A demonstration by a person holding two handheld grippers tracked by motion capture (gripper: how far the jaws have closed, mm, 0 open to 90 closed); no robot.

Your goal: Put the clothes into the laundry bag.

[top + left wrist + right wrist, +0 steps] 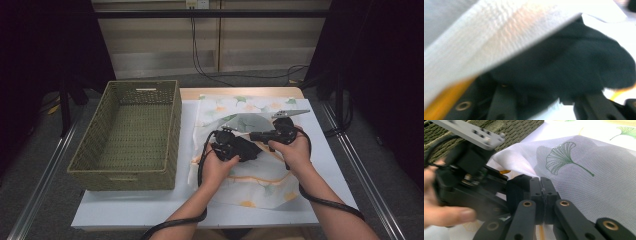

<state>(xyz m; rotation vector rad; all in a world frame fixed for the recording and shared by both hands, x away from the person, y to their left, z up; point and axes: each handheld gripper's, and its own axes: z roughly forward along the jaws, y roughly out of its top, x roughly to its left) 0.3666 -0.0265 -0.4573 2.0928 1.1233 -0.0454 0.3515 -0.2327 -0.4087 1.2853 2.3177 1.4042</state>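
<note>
Both forearms come up from the near edge and meet over the table's middle. The left gripper (239,148) lies low, its jaws apart; the right gripper (541,192) points at it from just beside, pads pressed flat together. Each hand (216,167) wraps its gripper's body.

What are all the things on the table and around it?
Basket: one, green woven, on the table's left side.
Cloth: one, white with green and orange leaf prints, middle of the table, partly lifted.
Table: one, white top.
Cables: black, on the floor behind the table.
Left gripper: one, black, over the cloth.
Right gripper: one, black, jaws shut on a fold of the cloth.
Hands: two, each holding a gripper.
</note>
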